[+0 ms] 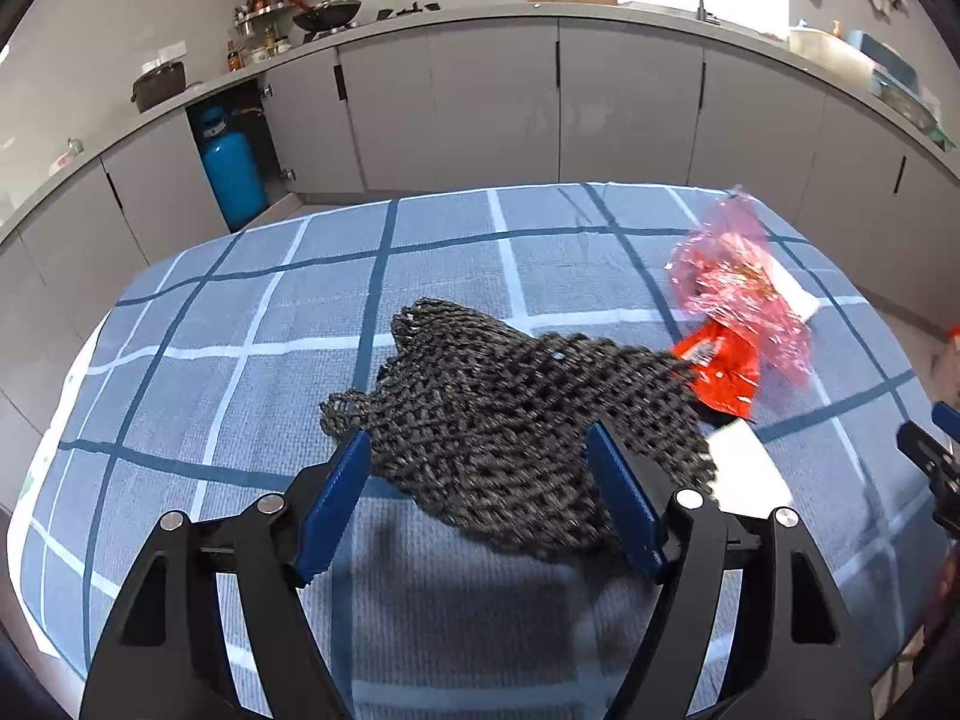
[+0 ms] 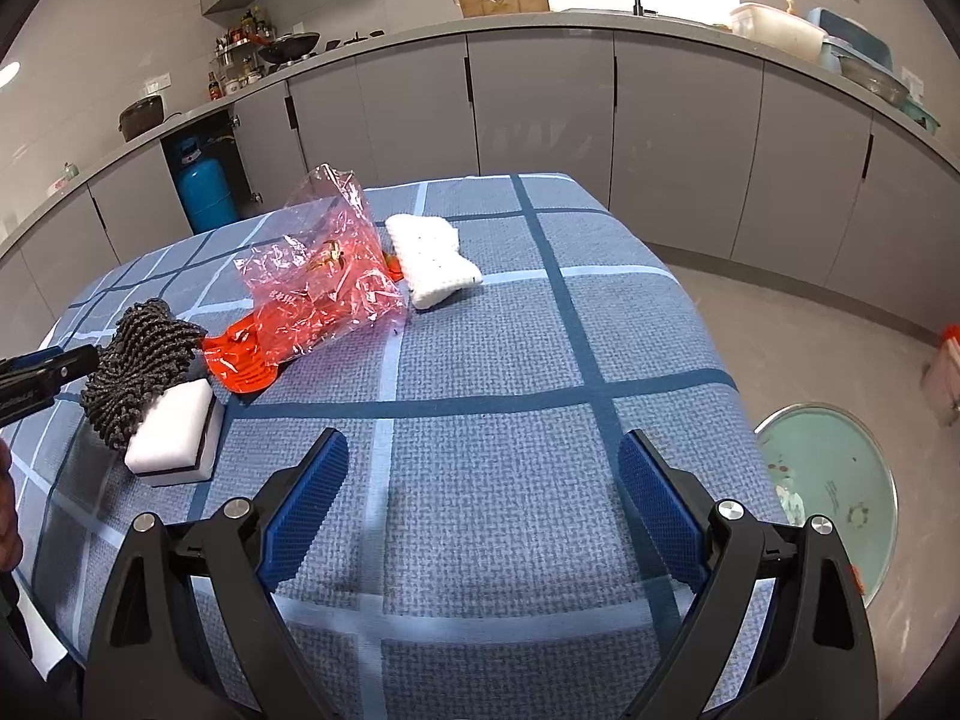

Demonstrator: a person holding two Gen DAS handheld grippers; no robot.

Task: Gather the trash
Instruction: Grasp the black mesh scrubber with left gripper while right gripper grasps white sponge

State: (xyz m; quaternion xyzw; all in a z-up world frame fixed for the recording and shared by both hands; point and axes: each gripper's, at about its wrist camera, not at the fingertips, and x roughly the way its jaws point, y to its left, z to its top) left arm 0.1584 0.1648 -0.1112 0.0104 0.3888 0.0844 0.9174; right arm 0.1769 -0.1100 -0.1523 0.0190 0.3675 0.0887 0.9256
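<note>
Best done by settling the left gripper [image 1: 474, 498] lower and squarely over a single piece of rubbish before closing, not raking at the heap; for the crinkly pink cellophane [image 1: 741, 276], pinching a folded edge rather than the loose film; keeping the right gripper [image 2: 483, 507] clear of the left one's path.

Left gripper: jaws spread wide, nothing clamped. Dark knitted cloth [image 1: 516, 414] lying just ahead of and between the blue pads [image 1: 336, 504], not visibly pressed by either. Just past the right-hand pad, a white sponge block [image 1: 750, 468], partly under the cloth's edge. Further ahead and to the right, an orange wrapper [image 1: 723, 372], then the pink cellophane over it.

Right gripper: jaws likewise wide apart, empty, only the checked tablecloth [image 2: 480, 360] between them. Ahead and to its left, the same heap; beyond that a white folded cloth [image 2: 432, 264]. Down to its right, on the floor, a round open bin [image 2: 834, 474], likely the destination.
</note>
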